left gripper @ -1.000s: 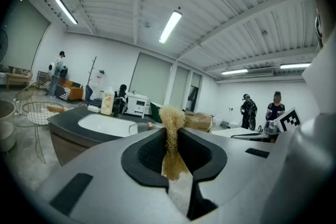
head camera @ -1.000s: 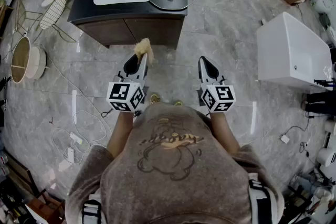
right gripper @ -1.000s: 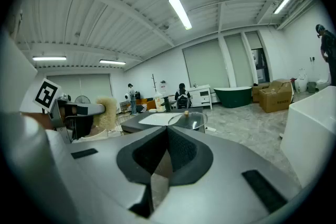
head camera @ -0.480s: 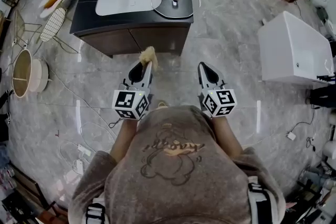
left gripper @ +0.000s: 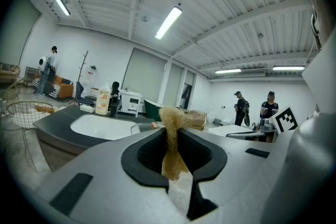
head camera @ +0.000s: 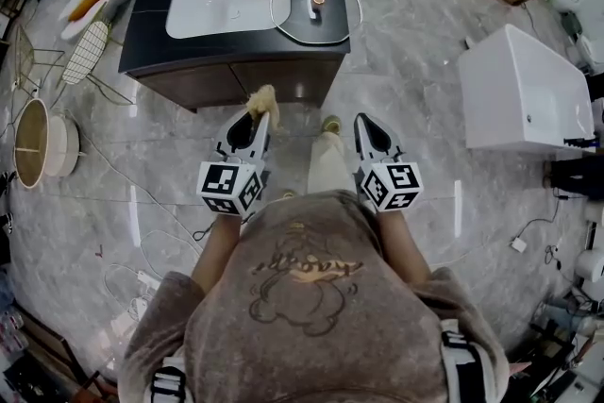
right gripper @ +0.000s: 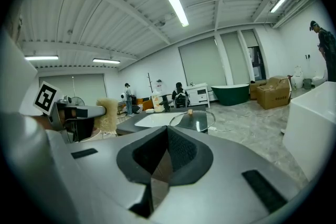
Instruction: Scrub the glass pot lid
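Approach step: scrubber in hand, lid not yet reached.
The left gripper (head camera: pixel 257 111) has its fingers clamped on a loofah (head camera: pixel 262 97); the right gripper (head camera: pixel 370 122) has its fingers closed on nothing. The lid (head camera: pixel 315 9) lies on the tabletop (head camera: pixel 149 24) at upper centre, well apart from both. Next, probably: close in, open the right to steady the lid, scrub with the left.
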